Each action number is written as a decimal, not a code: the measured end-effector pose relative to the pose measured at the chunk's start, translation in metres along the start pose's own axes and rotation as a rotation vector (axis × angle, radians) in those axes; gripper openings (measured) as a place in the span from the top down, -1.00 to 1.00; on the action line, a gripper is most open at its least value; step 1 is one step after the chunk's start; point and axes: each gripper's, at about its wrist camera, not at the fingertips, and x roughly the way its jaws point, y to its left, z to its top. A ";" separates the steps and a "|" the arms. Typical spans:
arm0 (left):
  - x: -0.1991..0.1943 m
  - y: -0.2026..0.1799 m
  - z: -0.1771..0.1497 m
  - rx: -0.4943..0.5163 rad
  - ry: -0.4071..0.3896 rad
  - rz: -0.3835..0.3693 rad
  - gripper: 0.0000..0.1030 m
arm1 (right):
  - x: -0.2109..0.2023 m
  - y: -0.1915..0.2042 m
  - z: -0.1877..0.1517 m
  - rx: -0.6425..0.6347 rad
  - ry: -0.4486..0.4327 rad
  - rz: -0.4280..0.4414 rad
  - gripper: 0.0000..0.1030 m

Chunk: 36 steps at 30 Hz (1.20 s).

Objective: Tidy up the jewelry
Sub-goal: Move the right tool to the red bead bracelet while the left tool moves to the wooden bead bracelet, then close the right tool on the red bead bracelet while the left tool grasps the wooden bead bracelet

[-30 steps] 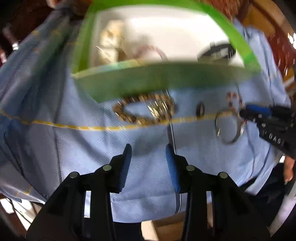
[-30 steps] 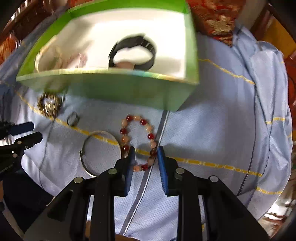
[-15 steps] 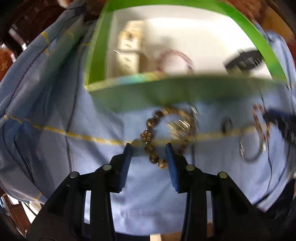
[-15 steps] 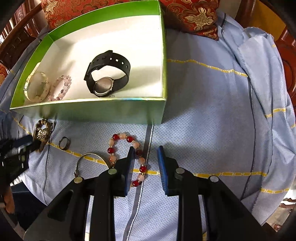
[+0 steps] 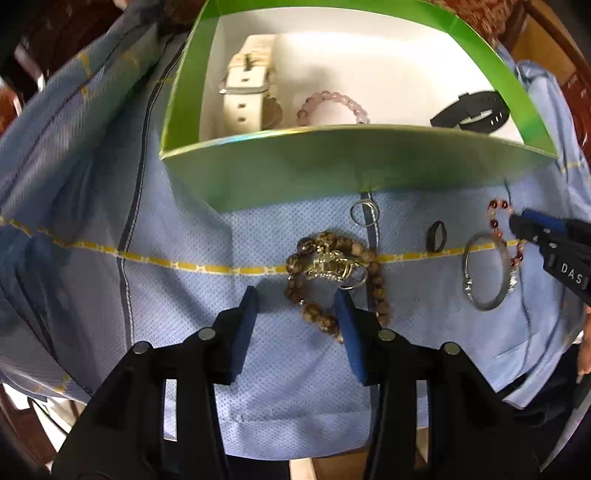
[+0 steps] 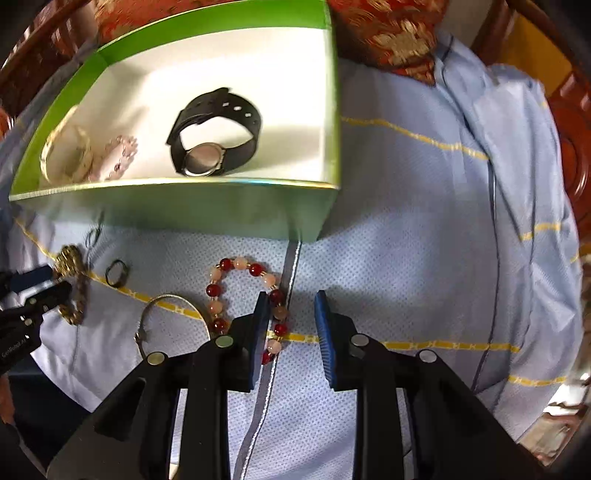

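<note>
Jewelry lies scattered on a light blue dotted cloth (image 5: 184, 295) with yellow stripes, in front of a green box (image 5: 351, 166) with a white inside.

A wooden bead bracelet (image 5: 380, 288), round mottled brown beads with a gold metal charm on top, sits just ahead of the left tongs (image 5: 295, 302). Their blue pads are spreading apart, with part of the bead loop between them and neither pad pressing it. To its right lie a small wire ring (image 5: 364, 212), a dark band ring (image 5: 436, 236) and a thin silver bangle (image 5: 484, 273).

A red and peach bead bracelet (image 6: 240, 291), glossy and round-beaded, lies beside the right tongs (image 6: 291, 314). Its near side passes between the parted, unclenched pads, which grip nothing; the left pad hides some beads.

The right wrist view shows the whole black watch (image 6: 214, 136) with its round face in the box; the left wrist view catches only its strap. The left view shows the white watch (image 5: 247, 88) strap, holes and buckle clearly beside a pink bead bracelet (image 5: 332, 105); in the right view both are blurred. A red patterned cushion (image 6: 388, 33) shows behind the box in the right view.
</note>
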 end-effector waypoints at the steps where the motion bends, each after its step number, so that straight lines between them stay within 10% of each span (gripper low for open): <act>1: 0.001 -0.006 -0.001 0.004 -0.002 0.006 0.18 | 0.000 0.002 -0.001 -0.008 -0.002 0.000 0.47; 36: 0.003 -0.026 -0.005 -0.008 -0.083 0.131 -0.28 | -0.002 0.010 -0.015 -0.028 -0.057 -0.047 0.26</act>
